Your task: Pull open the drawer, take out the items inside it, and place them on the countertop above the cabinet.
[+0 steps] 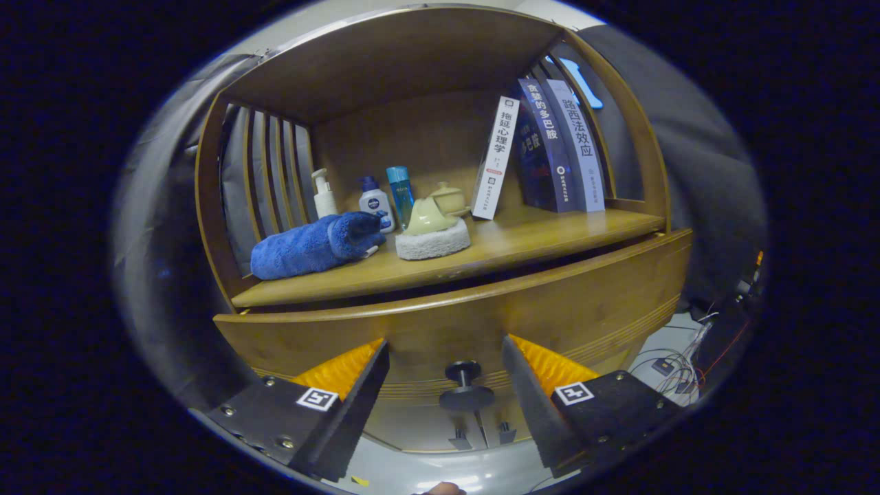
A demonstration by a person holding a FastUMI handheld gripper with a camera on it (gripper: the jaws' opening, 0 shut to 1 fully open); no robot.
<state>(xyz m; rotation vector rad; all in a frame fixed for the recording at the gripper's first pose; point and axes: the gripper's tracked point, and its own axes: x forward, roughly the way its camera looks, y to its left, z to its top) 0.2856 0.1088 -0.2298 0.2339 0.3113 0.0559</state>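
We hold the gripper (445,371) with jaws apart, the drawer (481,309) knob (465,385) between them; the drawer front looks nearly closed, so closing squarely on the knob seems next

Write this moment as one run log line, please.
fingers: open, either side of knob | drawer: looks shut or nearly | countertop: towel, bottles, books

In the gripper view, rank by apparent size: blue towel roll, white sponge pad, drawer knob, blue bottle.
Blue towel roll
White sponge pad
Drawer knob and blue bottle: look alike, and the knob sits nearer, between the open tool fingers.
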